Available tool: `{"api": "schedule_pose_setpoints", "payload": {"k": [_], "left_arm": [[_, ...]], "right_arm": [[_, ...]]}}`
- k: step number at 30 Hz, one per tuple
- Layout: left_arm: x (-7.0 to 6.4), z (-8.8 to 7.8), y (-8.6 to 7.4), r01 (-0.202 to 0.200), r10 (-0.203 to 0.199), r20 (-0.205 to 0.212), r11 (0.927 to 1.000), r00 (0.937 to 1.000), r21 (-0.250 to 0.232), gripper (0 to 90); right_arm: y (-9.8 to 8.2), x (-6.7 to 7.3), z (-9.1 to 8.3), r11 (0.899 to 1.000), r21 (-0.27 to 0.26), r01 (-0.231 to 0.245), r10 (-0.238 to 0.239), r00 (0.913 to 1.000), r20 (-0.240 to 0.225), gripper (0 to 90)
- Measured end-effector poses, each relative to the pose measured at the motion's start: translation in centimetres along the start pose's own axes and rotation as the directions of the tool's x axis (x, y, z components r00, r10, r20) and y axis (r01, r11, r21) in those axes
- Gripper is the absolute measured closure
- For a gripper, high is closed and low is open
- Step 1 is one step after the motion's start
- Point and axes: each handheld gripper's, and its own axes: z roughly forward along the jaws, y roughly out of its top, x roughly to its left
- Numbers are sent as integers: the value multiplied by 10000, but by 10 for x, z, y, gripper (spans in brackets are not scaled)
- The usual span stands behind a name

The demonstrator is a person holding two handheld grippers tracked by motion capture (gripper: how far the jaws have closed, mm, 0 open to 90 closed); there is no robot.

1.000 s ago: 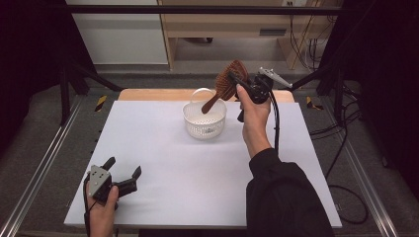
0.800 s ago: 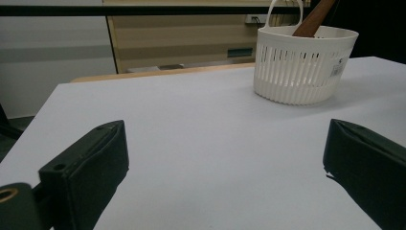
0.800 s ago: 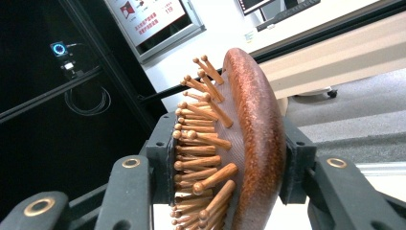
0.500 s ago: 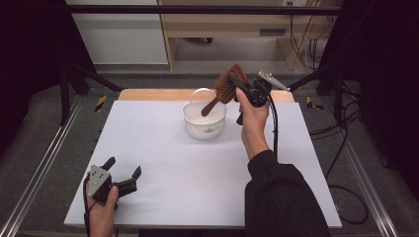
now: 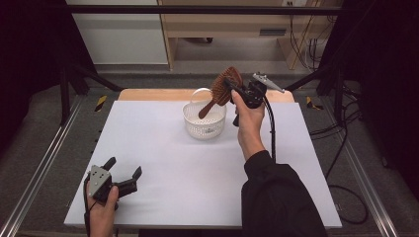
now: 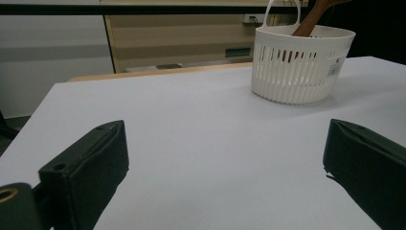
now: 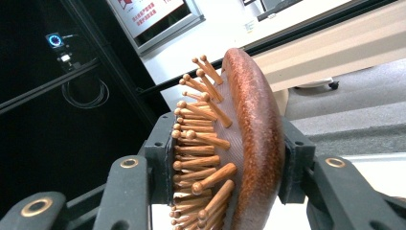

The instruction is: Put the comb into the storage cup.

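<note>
A brown wooden hairbrush [image 5: 223,88] hangs tilted over a white slatted basket [image 5: 203,127] at the table's far middle. Its handle slopes down and left into the basket's mouth. My right gripper [image 5: 230,89] is shut on the brush head, one jaw against the wooden pins and one on the rounded back [image 7: 253,143], as the right gripper view [image 7: 230,163] shows close up. My left gripper [image 5: 123,168] rests at the near left of the white table [image 5: 173,173], open, with bare table between its jaws [image 6: 225,139]. From there the basket [image 6: 297,72] stands far right, the handle [image 6: 313,17] poking out.
A strip of wooden board [image 5: 148,95] runs along the table's far edge behind the basket. Metal frame rails [image 5: 44,163] flank both sides. A black cable [image 5: 272,128] trails from the right gripper down past the forearm.
The right gripper and the brush have edged slightly down and left toward the basket. The left gripper has stayed put.
</note>
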Motion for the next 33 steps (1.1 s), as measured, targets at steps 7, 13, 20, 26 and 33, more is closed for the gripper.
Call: {"api": "schedule_pose_setpoints", "payload": {"k": [7,13,20,26,33], "left_arm": [[0,0,0,-29,29,20,10000,10000,5,17],[0,0,0,-18,18,7,10000,10000,11,17],[1,0,0,3,-3,-10,10000,10000,-16,17],[2,-1,0,58,-59,-50,10000,10000,-59,16],[0,0,1,13,-13,20,10000,10000,-57,15]], "right_arm": [[-6,-2,0,9999,-39,-160,160,9999,28,513],[-10,-6,-1,9996,-10,-273,273,9996,86,513],[-13,-8,2,9996,40,-271,271,9996,86,513],[-16,-6,3,9996,59,-261,261,9996,54,512],[-18,-5,6,9995,77,-322,322,9995,19,512]]}}
